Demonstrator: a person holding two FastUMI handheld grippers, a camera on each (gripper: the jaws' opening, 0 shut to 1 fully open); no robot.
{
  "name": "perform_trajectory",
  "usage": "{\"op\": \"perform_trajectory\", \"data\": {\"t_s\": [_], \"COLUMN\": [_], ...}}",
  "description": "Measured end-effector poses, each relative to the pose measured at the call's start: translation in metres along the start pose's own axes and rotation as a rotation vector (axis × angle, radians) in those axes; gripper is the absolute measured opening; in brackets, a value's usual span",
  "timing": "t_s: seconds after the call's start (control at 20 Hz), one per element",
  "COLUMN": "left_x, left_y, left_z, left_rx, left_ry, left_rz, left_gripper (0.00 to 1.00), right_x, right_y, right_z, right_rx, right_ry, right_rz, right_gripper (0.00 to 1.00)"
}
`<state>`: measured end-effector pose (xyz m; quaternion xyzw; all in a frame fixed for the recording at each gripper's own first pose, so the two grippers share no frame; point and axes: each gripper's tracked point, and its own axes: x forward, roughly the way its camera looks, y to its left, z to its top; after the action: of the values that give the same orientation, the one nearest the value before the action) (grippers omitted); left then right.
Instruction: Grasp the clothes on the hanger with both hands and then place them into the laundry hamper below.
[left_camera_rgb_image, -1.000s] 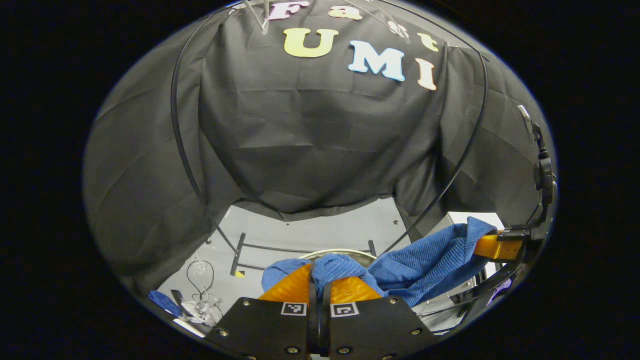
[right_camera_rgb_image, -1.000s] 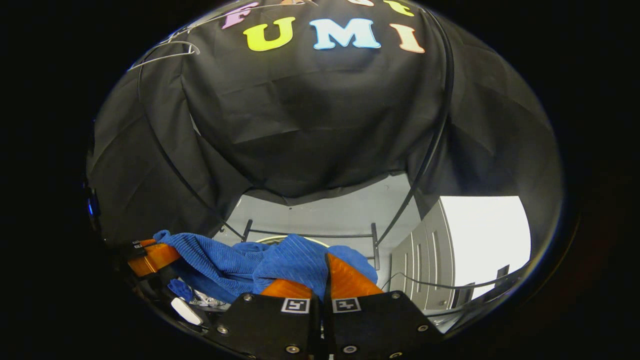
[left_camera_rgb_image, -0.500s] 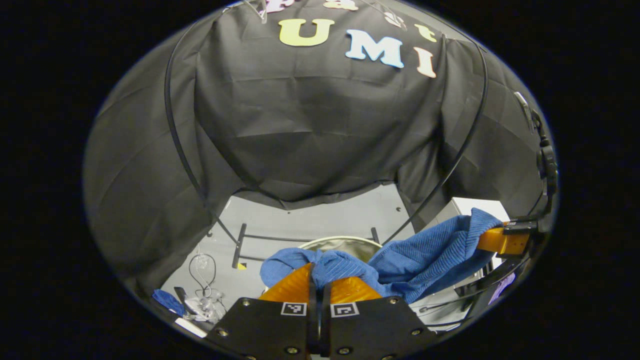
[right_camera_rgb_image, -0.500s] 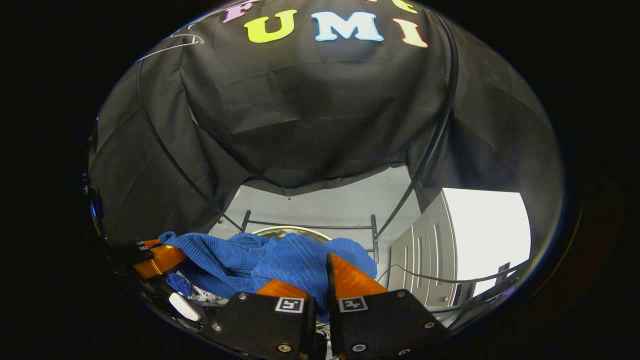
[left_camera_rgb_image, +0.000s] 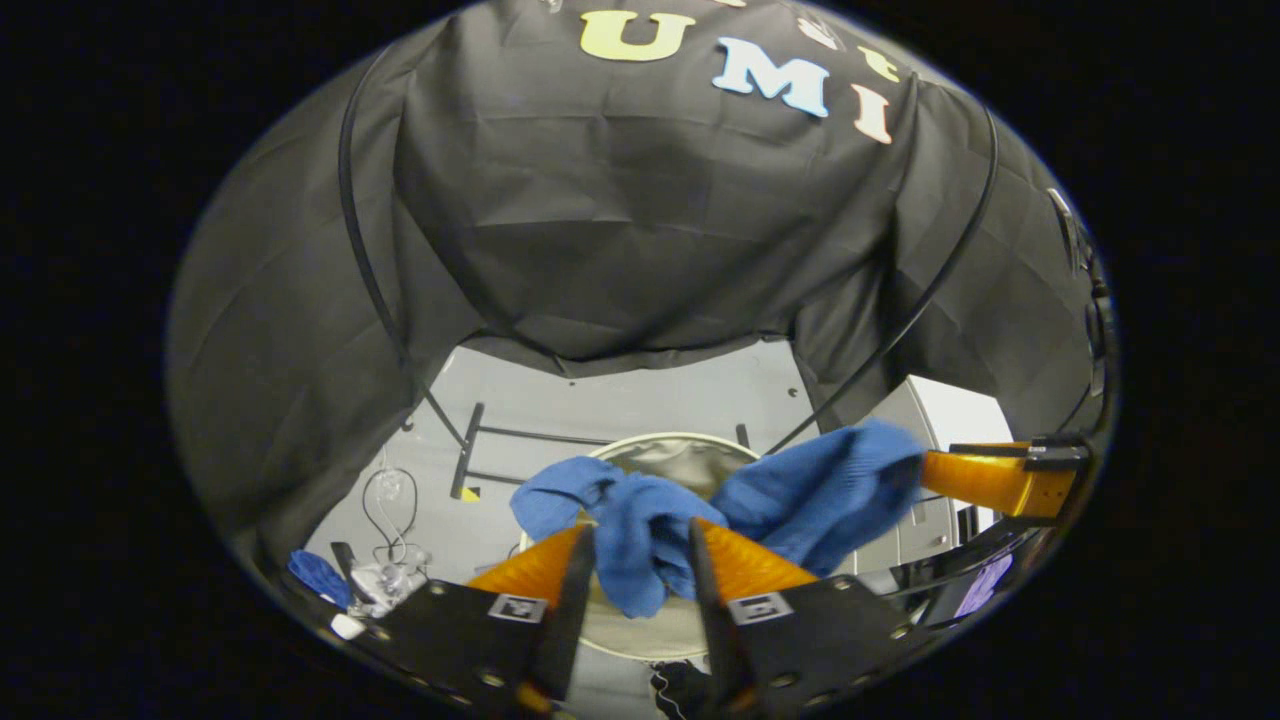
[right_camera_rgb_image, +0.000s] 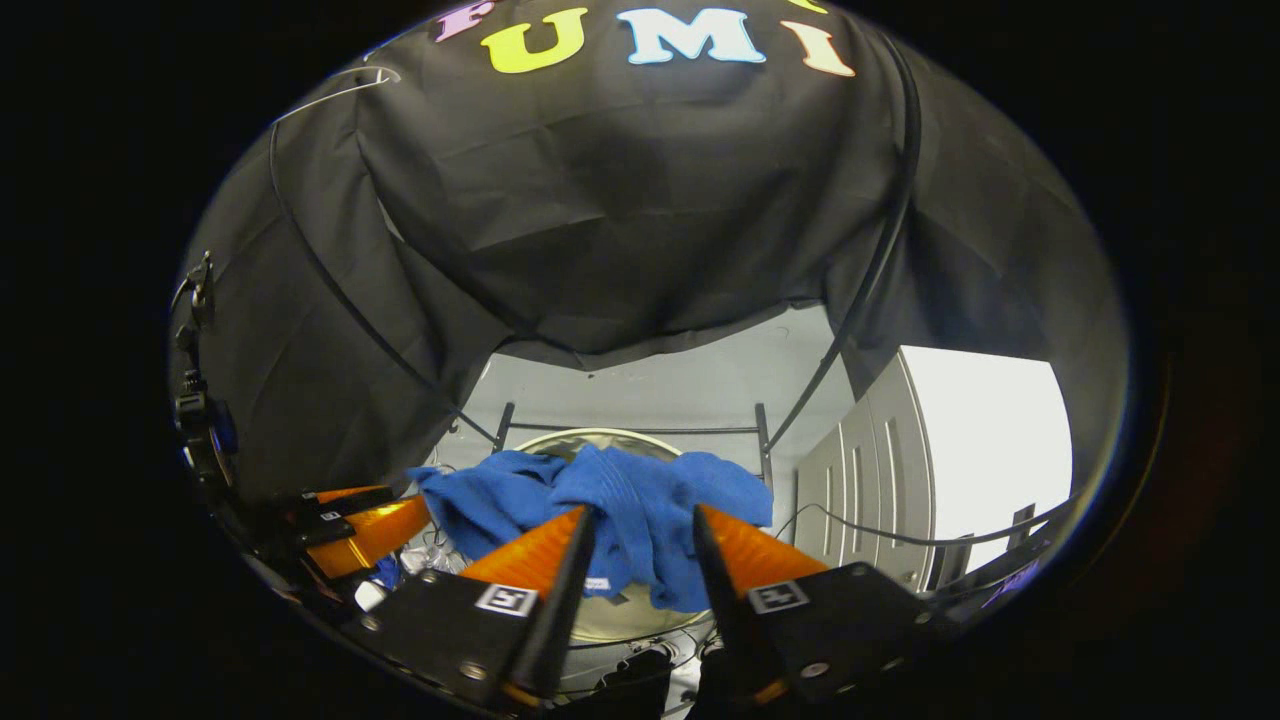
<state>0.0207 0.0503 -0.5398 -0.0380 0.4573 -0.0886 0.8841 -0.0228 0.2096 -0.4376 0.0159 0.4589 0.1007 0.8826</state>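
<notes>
The blue ribbed garment (left_camera_rgb_image: 800, 490) sags in a loose bunch above the round laundry hamper (left_camera_rgb_image: 690, 438), whose pale rim shows under it. My left gripper (left_camera_rgb_image: 640, 540) is open, and a fold of the cloth hangs in the gap between its spread fingers. The right gripper (left_camera_rgb_image: 990, 478) shows at the far right edge, at the garment's other end. In the right gripper view my right gripper (right_camera_rgb_image: 640, 520) is also open, with the garment (right_camera_rgb_image: 500, 500) drooping between its fingers over the hamper (right_camera_rgb_image: 590, 433). The left gripper (right_camera_rgb_image: 370, 525) lies low at the left.
An empty wire hanger (right_camera_rgb_image: 340, 90) hangs at the upper left. Thin black rack poles (left_camera_rgb_image: 365, 270) curve down to the floor bars (left_camera_rgb_image: 470, 465) behind the hamper. A white cabinet (right_camera_rgb_image: 900, 480) stands to the right. Cables and small clutter (left_camera_rgb_image: 380, 580) lie on the grey floor at the left.
Both grippers have gone from shut on the garment to open. Both have tipped downward toward the hamper, and the garment has slackened and sunk over its mouth.
</notes>
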Motion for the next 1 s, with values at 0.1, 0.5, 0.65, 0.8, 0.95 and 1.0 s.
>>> {"op": "perform_trajectory", "data": {"t_s": [0.1,0.5,0.65,0.8,0.95,1.0], "left_x": [-0.003,-0.051,-0.085,-0.137,-0.191,-0.207], "left_y": [0.01,0.01,-0.009,-0.028,-0.069,-0.085], "left_z": [-0.003,0.024,0.067,0.119,0.176,0.191], "left_rx": [0.0,0.093,0.134,0.203,0.247,0.243], "left_ry": [0.003,-0.083,-0.179,-0.308,-0.448,-0.481], "left_rz": [0.012,0.052,0.069,0.122,0.139,0.135], "left_gripper": [0.84,0.94,0.93,0.94,0.94,0.93], "right_x": [-0.007,-0.058,-0.089,-0.121,-0.16,-0.172], "right_y": [0.0,-0.034,-0.053,-0.076,-0.104,-0.114], "right_z": [0.004,0.027,0.046,0.072,0.102,0.114], "right_rx": [-0.015,-0.014,0.028,0.068,0.099,0.108], "right_ry": [-0.011,-0.087,-0.16,-0.248,-0.365,-0.413], "right_rz": [-0.015,-0.103,-0.133,-0.159,-0.193,-0.204], "right_gripper": [0.86,0.95,0.95,0.95,0.95,0.95]}}
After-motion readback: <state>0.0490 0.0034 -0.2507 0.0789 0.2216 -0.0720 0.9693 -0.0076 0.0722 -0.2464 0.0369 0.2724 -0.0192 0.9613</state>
